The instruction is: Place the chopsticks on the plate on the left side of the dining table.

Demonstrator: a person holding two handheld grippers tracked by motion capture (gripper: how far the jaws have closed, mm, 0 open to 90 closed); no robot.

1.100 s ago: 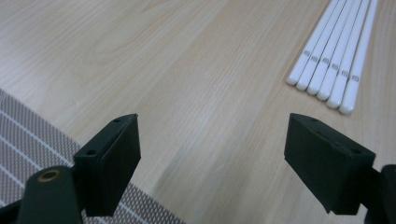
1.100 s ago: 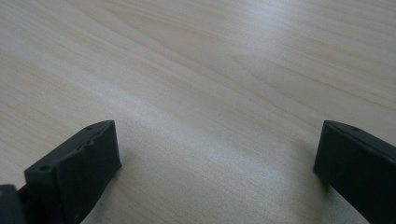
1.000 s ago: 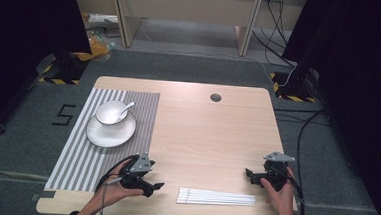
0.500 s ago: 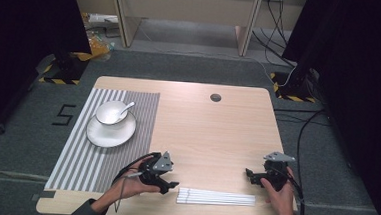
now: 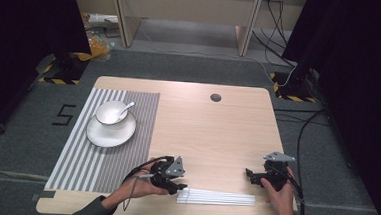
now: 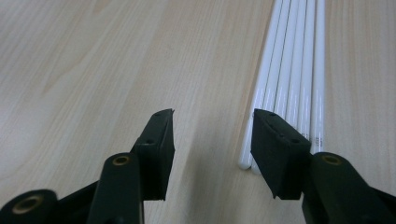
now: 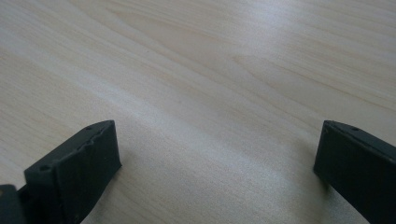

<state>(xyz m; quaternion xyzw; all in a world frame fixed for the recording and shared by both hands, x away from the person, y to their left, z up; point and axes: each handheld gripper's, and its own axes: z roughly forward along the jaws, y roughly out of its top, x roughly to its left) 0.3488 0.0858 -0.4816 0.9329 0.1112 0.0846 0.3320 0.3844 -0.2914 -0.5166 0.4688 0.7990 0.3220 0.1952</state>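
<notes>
We see two hands at the near edge of the table (image 5: 217,134), and each hand holds black tongs.

The left tongs (image 5: 176,187) sit low over the wood. Their two black jaws are partly spread and hold nothing. In the left gripper view, the left tongs (image 6: 212,140) have bare wood between the jaws. A bunch of long white sticks (image 6: 292,79) lies just beside one jaw, and the near ends of the sticks sit right by that jaw's tip. We cannot tell if the jaw touches them. From above, the white sticks (image 5: 216,198) lie flat in a row, side by side, between the two tongs. One end is right at the left tongs. The other end stops just short of the right tongs.

The right tongs (image 5: 251,175) are held by the right hand (image 5: 279,192). In the right gripper view, the right tongs (image 7: 217,154) are spread very wide, with only plain wood between the jaws. They hold nothing.

Farther from the left tongs, a grey and white striped mat (image 5: 90,161) lies on the table. On the far part of the mat is a white plate (image 5: 107,135). A white bowl (image 5: 109,114) stands on the plate, and a white spoon (image 5: 126,109) leans in the bowl.

Well beyond both tongs, near the far edge, is a small dark round hole (image 5: 215,97) in the table.
</notes>
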